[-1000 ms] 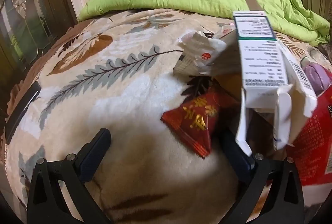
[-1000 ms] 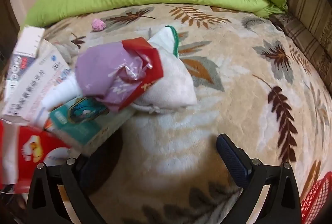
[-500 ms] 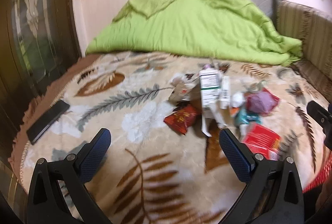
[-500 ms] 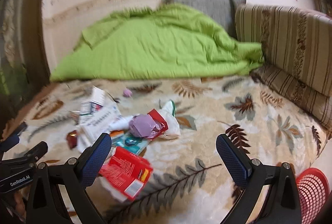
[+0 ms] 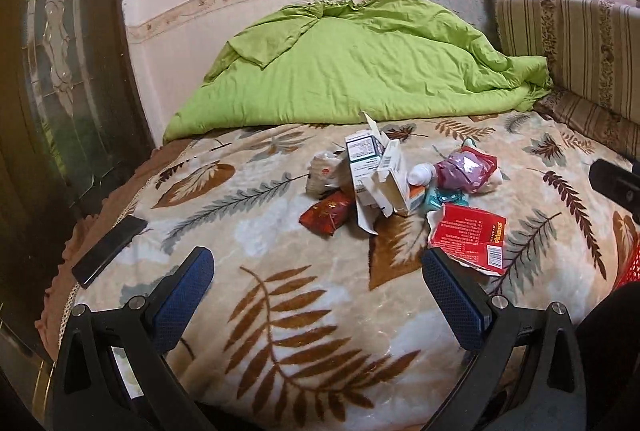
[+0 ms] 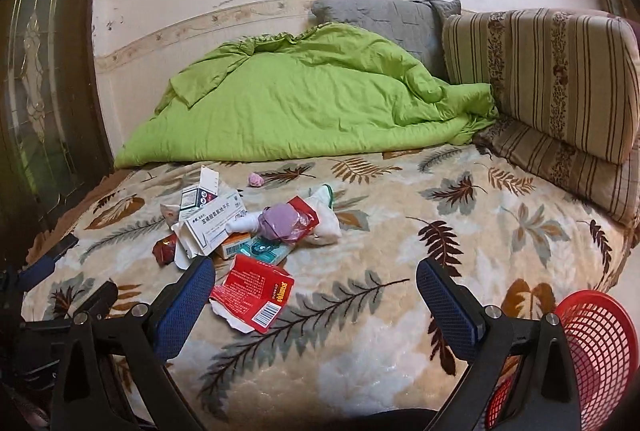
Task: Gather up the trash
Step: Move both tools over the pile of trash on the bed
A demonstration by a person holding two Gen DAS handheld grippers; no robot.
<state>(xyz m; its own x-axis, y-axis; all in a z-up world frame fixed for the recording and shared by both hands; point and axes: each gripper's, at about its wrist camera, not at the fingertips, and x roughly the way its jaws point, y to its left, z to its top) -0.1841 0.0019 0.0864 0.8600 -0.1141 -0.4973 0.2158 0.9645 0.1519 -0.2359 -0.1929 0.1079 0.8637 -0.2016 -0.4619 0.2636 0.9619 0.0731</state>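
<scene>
Both the left gripper (image 5: 316, 295) and the right gripper (image 6: 314, 295) stand released and empty, jaws spread wide, above the near edge of the bed (image 6: 400, 343). The trash pile (image 6: 256, 231) lies well left of the red basket (image 6: 592, 343), which sits at the bed's near right corner. The red box (image 6: 252, 293), torn and flattened, is the piece of the pile nearest the basket. Its long axis runs diagonally, barcode end toward the basket. Judged next step: approach this box first, closing the jaws across its short side and pinching a raised torn edge, so the blanket is not caught.
</scene>
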